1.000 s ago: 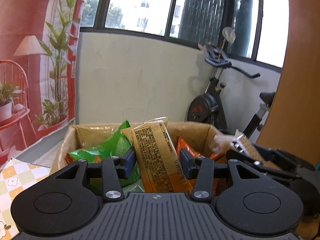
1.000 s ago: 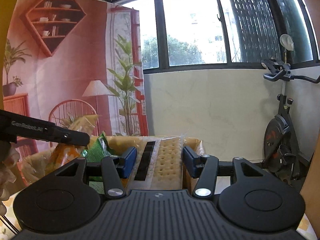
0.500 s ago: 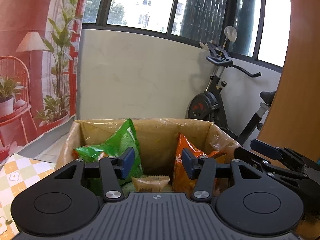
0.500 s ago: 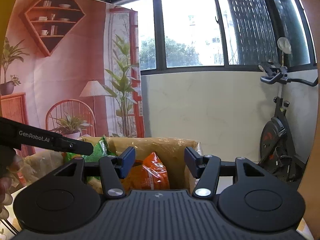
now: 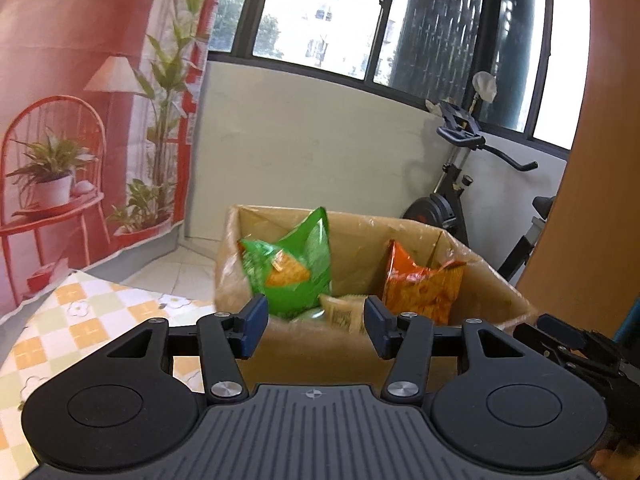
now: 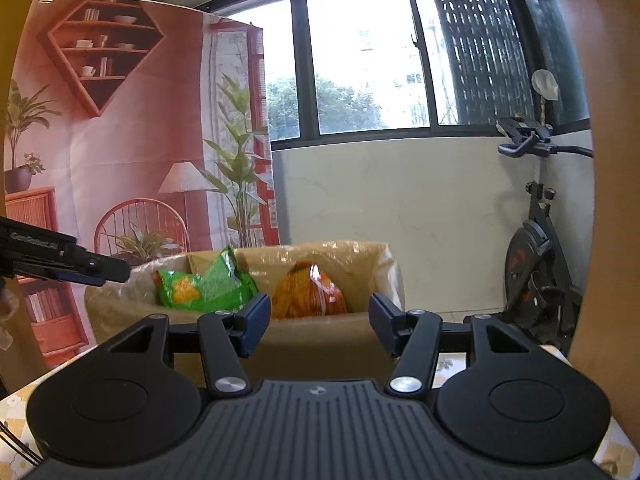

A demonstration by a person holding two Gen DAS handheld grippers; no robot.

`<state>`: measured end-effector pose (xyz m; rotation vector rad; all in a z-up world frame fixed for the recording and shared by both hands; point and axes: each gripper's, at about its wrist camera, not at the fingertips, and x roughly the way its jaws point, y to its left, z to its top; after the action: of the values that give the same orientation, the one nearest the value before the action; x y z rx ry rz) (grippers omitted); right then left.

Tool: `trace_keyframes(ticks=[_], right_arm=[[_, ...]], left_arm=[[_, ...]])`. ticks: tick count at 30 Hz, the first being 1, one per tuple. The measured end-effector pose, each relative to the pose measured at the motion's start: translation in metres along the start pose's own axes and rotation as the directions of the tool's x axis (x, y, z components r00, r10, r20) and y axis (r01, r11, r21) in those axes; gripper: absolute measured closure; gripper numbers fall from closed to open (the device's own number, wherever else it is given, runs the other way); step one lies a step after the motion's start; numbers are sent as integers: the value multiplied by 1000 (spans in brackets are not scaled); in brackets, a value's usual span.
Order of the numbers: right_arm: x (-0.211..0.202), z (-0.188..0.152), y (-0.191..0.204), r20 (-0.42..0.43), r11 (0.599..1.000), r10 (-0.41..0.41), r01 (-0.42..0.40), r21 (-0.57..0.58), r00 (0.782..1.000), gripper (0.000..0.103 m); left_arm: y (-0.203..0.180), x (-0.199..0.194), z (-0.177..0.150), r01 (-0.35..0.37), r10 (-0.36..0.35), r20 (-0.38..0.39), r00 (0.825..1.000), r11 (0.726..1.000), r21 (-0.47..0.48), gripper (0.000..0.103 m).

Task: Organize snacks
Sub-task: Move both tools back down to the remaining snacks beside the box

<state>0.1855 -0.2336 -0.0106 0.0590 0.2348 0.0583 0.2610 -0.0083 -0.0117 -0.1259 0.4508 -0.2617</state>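
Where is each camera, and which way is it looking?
Left wrist: sits on the left gripper, looks along its open fingers into the box; the right gripper pokes in at the lower right.
Right wrist: sits on the right gripper, also open, facing the box and window; the left gripper pokes in at the left.
Both see the green bag, orange bag and bike.
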Motion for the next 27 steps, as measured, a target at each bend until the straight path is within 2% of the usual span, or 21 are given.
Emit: trace_keyframes(ticks=[2, 5, 14, 17, 23, 27], right_arm=[[-9, -7, 2, -6, 1000, -8, 8, 4, 1000, 45], [-19, -20, 4, -17, 1000, -11, 11, -7, 1000, 45], [-34, -60, 4, -112, 999, -26, 28, 17, 993, 45], [-41, -64, -1, -121, 999, -43, 46, 26, 992, 45], [-53, -63, -17, -122, 995, -90, 96, 40, 988, 45], [-61, -63, -27, -123, 990, -125, 133, 56, 984, 45]], left_arm=[[0, -7, -10, -24, 24, 5, 1000, 1000, 0, 44], [3, -13, -24, -23, 23, -2, 1000, 1000, -14, 44], [28, -17, -65, -76, 68, -103, 992, 995, -70, 44], [47, -24, -69, -114, 103, -121, 987, 990, -88, 44], [85, -45, -61, -197, 184, -106, 977, 971, -136, 44], [100, -63, -50, -248, 238, -89, 967, 960, -131, 44]])
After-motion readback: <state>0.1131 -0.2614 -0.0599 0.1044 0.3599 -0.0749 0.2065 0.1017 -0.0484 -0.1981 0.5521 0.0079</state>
